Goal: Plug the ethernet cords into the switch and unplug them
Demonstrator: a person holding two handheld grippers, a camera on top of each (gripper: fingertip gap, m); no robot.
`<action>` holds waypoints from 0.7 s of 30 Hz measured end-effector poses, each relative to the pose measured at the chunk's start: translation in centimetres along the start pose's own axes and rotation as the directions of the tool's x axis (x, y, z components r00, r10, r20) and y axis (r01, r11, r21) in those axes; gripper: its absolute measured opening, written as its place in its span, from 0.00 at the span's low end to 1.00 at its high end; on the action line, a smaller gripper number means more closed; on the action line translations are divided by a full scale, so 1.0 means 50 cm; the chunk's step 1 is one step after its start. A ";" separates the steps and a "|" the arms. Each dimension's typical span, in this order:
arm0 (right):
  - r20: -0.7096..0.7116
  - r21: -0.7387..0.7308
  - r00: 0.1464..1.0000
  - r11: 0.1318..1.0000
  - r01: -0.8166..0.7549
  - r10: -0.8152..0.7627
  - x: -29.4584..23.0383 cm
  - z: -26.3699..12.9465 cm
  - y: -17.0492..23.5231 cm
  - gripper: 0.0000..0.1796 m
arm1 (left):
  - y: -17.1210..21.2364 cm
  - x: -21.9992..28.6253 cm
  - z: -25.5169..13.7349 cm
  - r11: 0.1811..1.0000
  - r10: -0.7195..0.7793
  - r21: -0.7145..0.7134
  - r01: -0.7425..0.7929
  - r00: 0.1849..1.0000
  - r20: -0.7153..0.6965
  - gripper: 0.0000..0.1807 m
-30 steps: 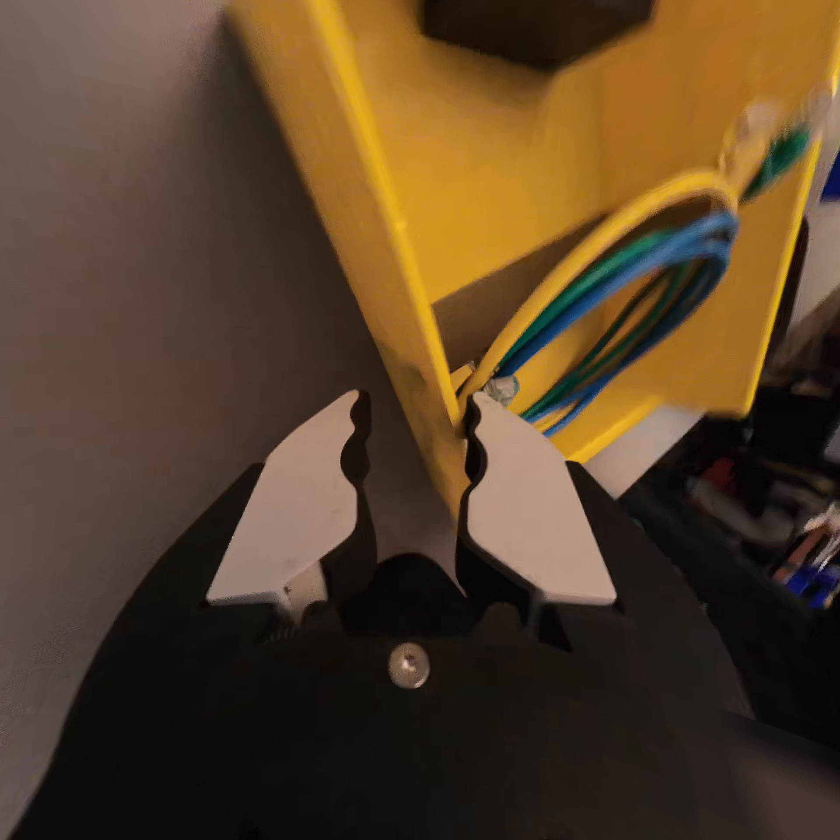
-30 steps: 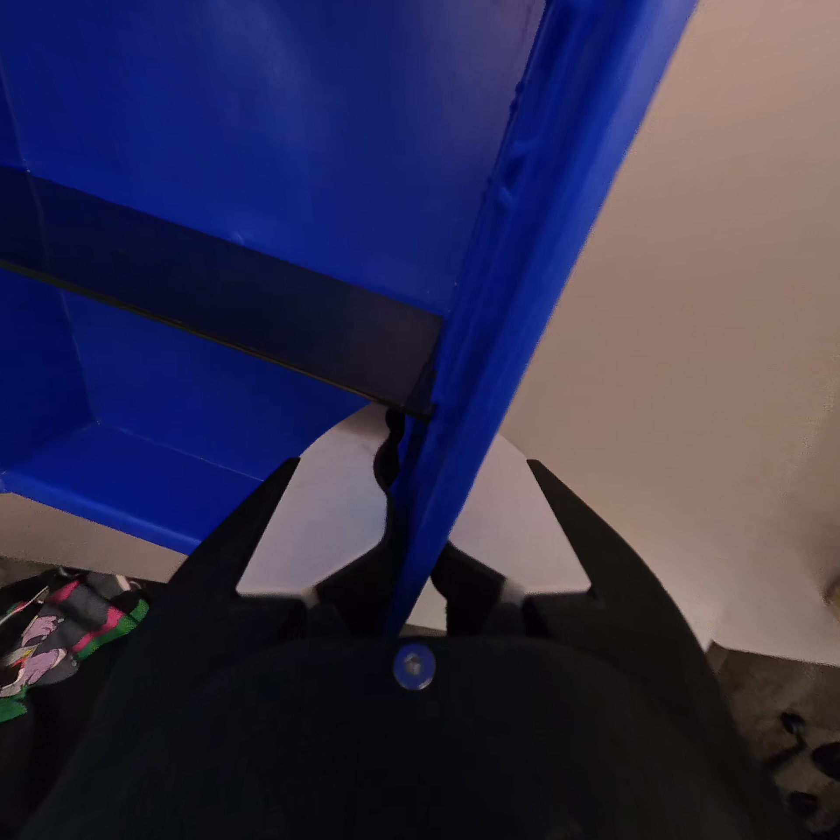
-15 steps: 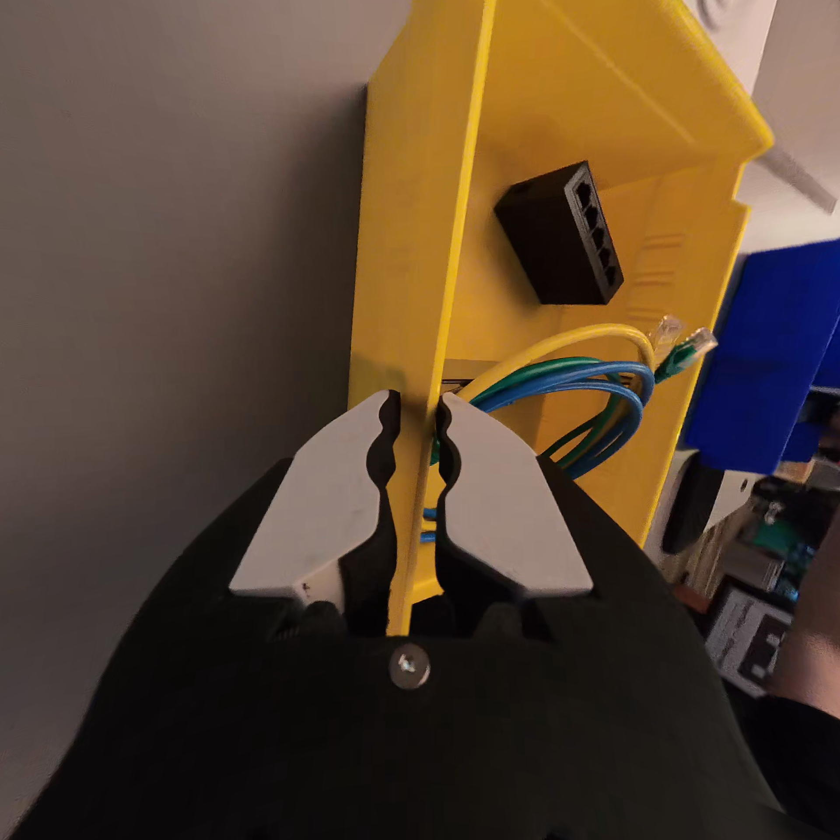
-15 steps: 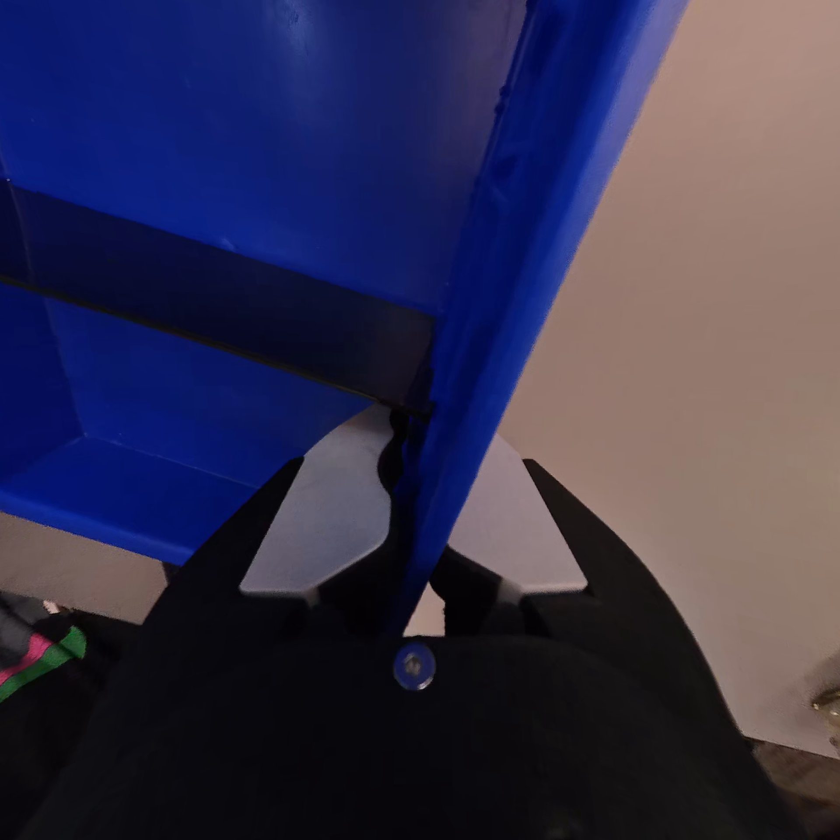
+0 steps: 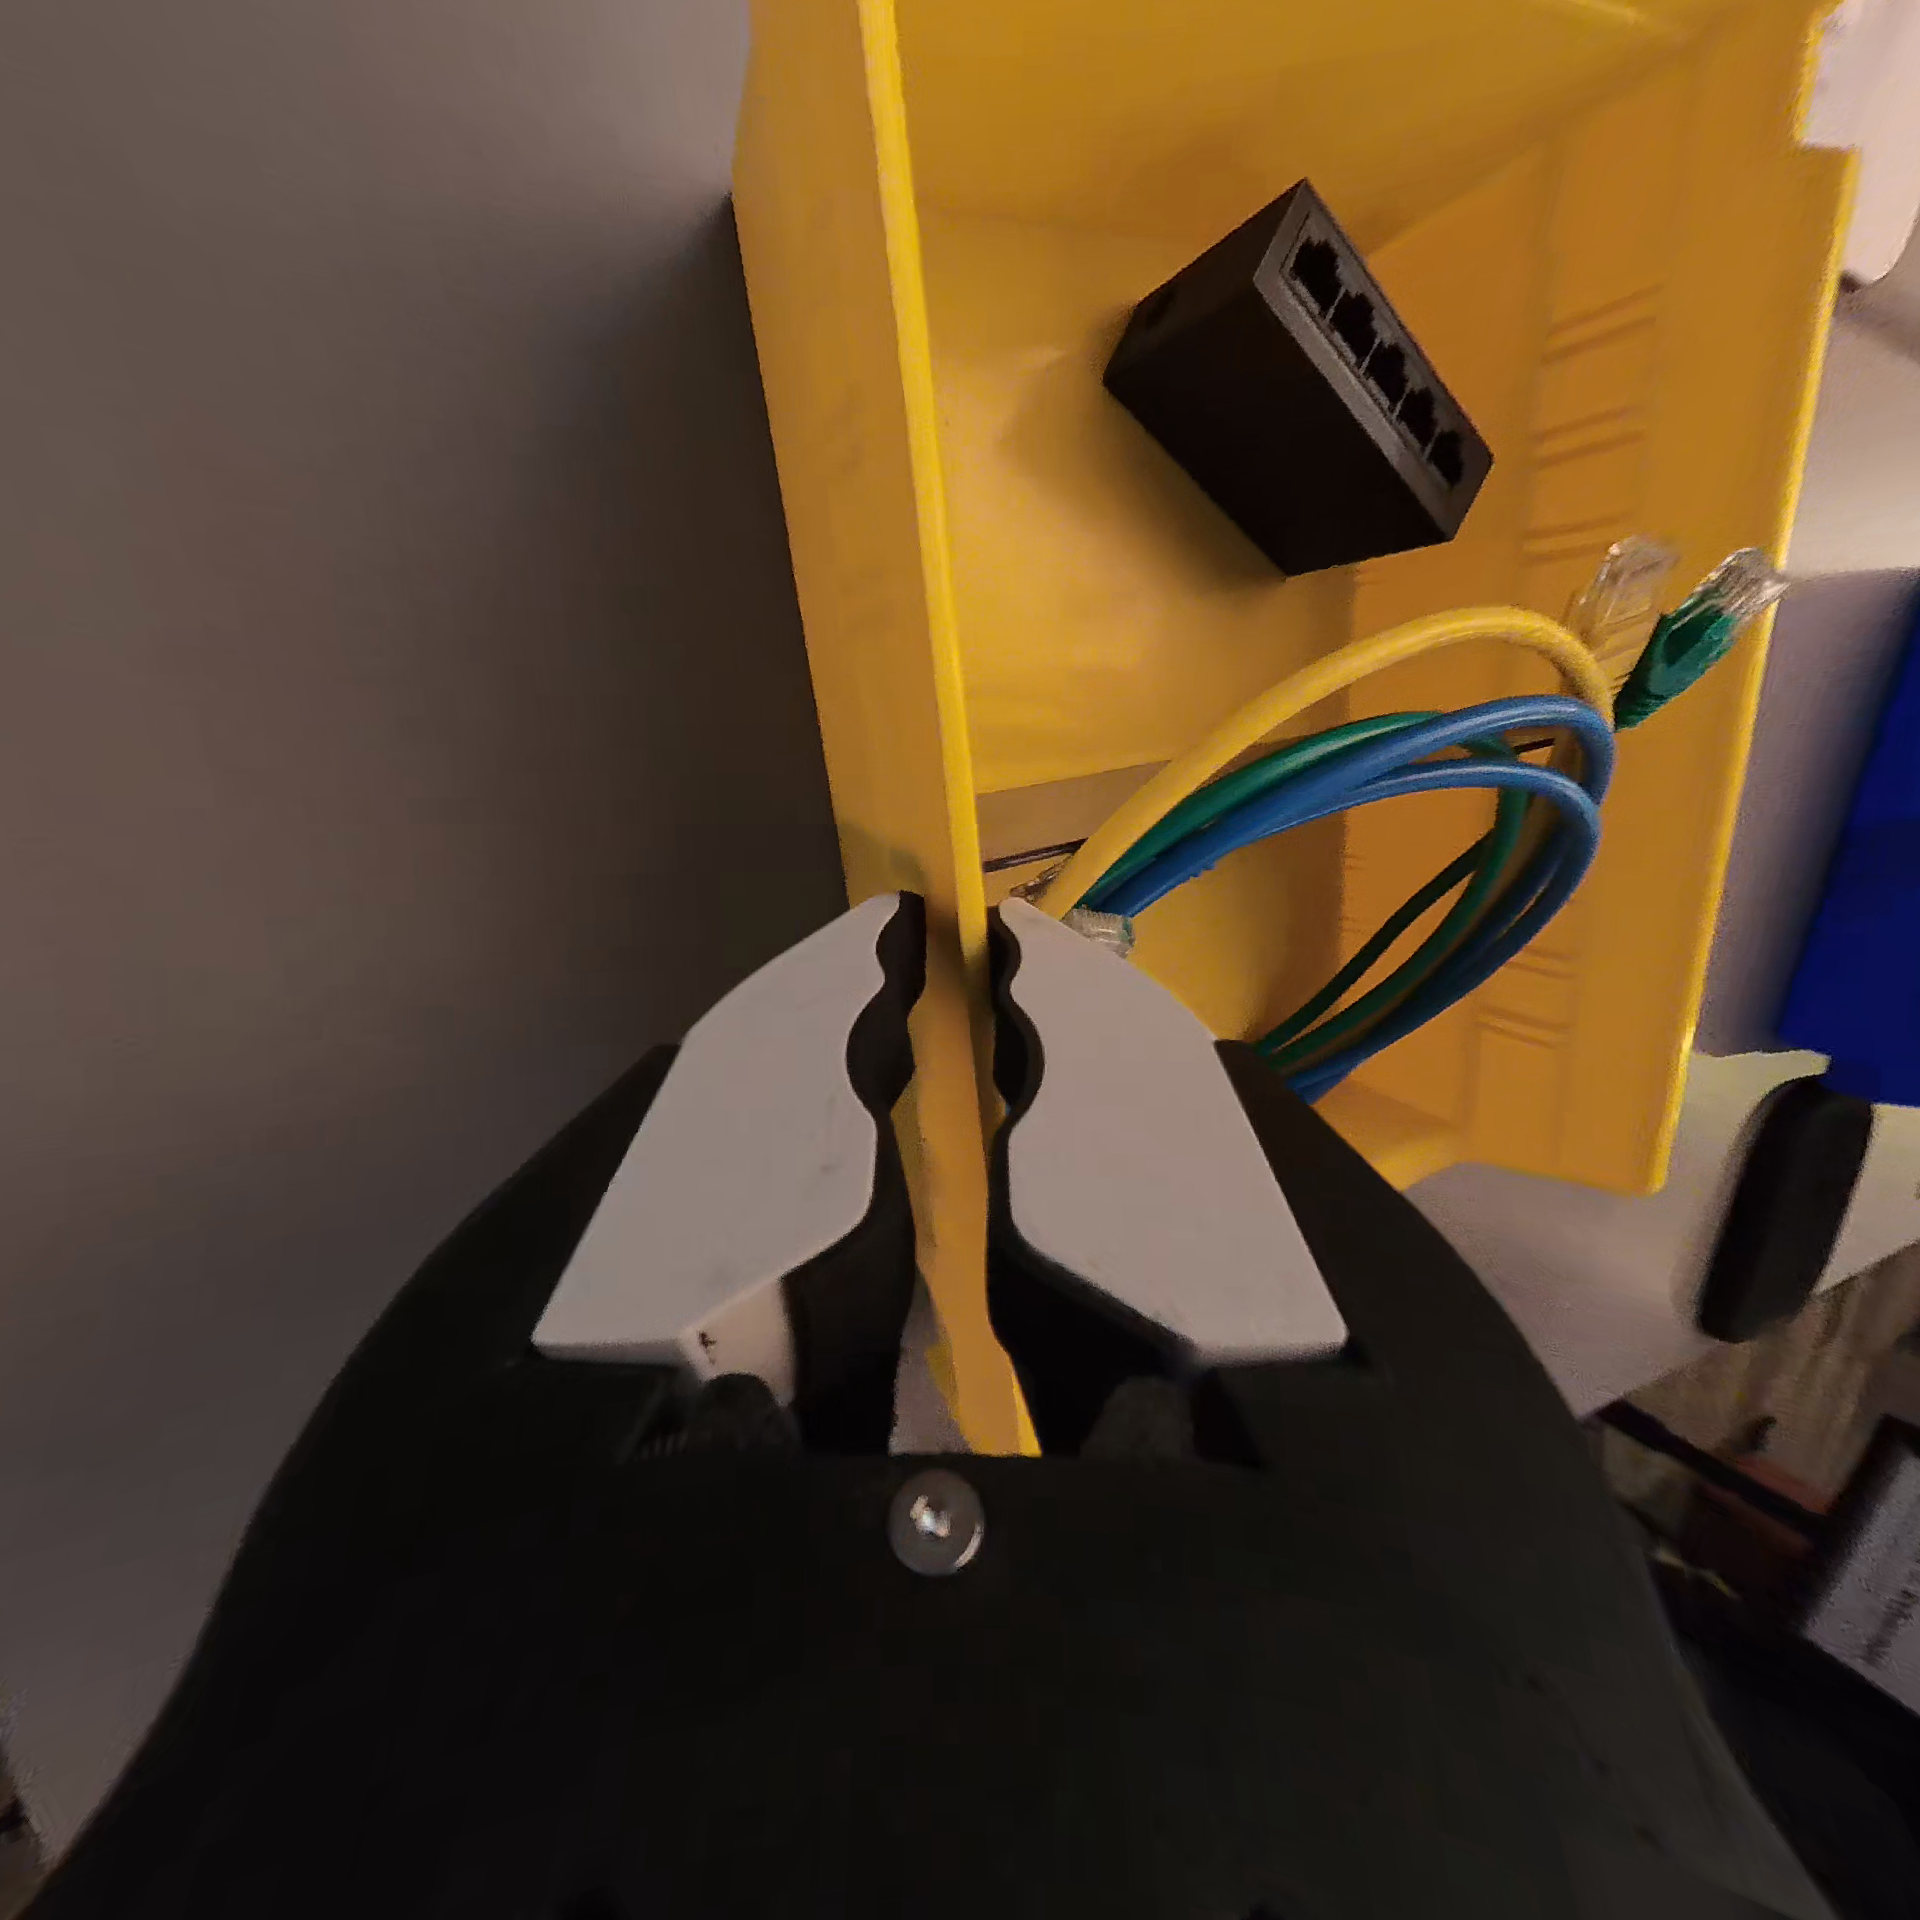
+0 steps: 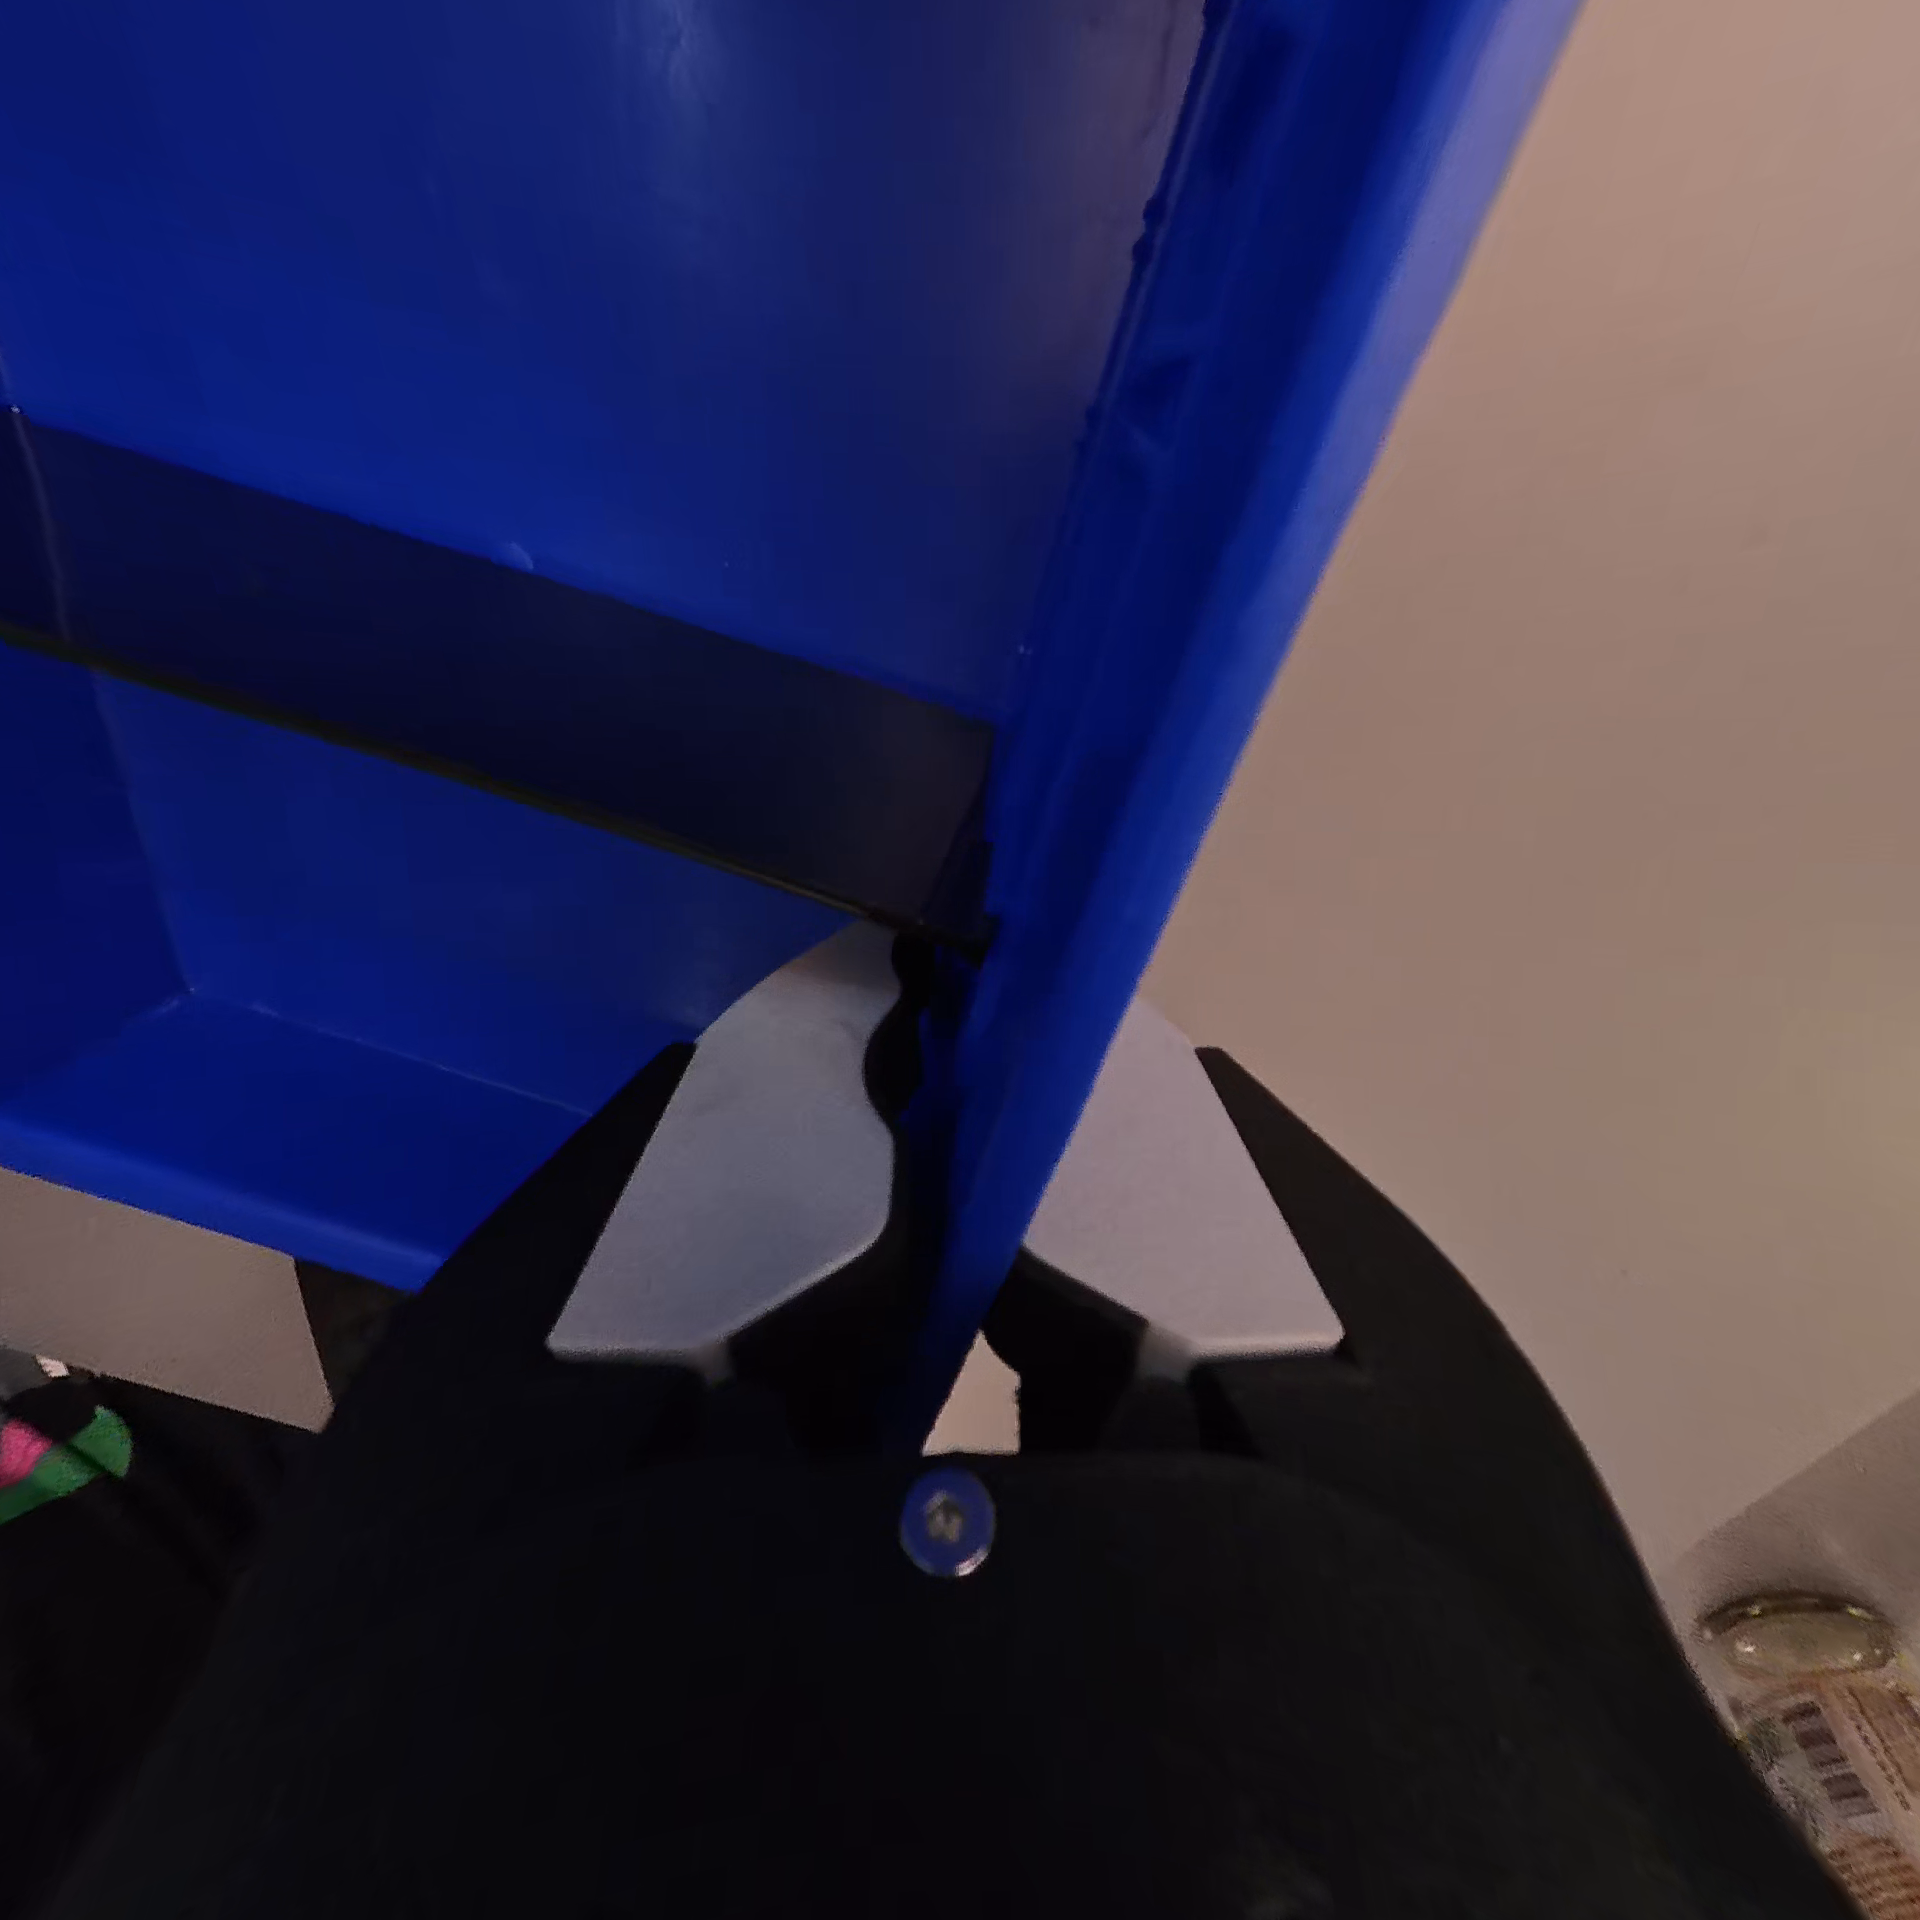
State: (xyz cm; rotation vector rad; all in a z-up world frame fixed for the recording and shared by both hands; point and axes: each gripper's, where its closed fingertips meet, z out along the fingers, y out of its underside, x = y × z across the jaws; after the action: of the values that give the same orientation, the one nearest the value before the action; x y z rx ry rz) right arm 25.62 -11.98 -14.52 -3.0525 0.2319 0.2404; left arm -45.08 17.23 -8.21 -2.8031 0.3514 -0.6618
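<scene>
In the left wrist view a yellow bin [image 5: 1039,582] holds a black switch [image 5: 1299,384] with a row of empty ports and a coil of yellow, green and blue ethernet cords [image 5: 1455,790]. Two loose plugs [image 5: 1683,613] rest against the bin's right wall. My left gripper [image 5: 951,925] is shut on the bin's left side wall. In the right wrist view my right gripper [image 6: 966,966] is shut on the right side wall of a blue bin [image 6: 623,416], which is empty where I can see into it.
A white table [image 5: 364,623] lies under the yellow bin. The blue bin [image 5: 1860,831] shows at the left wrist view's right edge, with a dark roundish object [image 5: 1777,1216] below it. A pale surface [image 6: 1558,727] lies beside the blue bin. Across from one pair of fingers to the other is roughly 75 cm.
The left gripper closed from open beside the yellow bin's wall to shut on it, and the view swung so the switch and cords show in full. The right gripper kept its hold on the blue bin.
</scene>
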 end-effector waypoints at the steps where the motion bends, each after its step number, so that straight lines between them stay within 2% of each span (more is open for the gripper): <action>1: 0.004 -0.001 1.000 1.000 0.010 -0.010 0.000 0.000 -0.002 0.03 | -0.002 0.003 0.003 1.000 0.026 -0.006 -0.026 0.999 0.018 0.05; 9: 0.008 -0.004 0.998 0.998 0.070 -0.070 -0.005 0.001 -0.013 0.04 | -0.010 0.017 0.018 0.960 0.281 -0.040 -0.278 0.952 0.121 0.04; 15: 0.030 -0.007 0.994 0.995 0.103 -0.102 -0.003 0.001 -0.012 0.05 | -0.001 0.004 0.008 0.958 0.286 -0.045 -0.283 0.954 0.086 0.04; 19: 0.021 -0.015 0.994 0.994 0.111 -0.110 0.002 0.001 -0.012 0.05 | -0.012 -0.025 -0.001 0.925 0.380 -0.069 -0.375 0.899 0.219 0.03; 21: 0.024 -0.006 0.994 0.994 0.111 -0.111 0.002 0.002 -0.013 0.05 | -0.011 -0.027 -0.001 0.925 0.379 -0.080 -0.371 0.890 0.253 0.03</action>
State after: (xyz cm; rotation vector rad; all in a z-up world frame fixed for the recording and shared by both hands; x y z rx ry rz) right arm 25.81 -11.33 -14.58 -3.0547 0.0598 0.2703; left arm -46.19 18.12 -8.54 -2.6861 0.8255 -0.1926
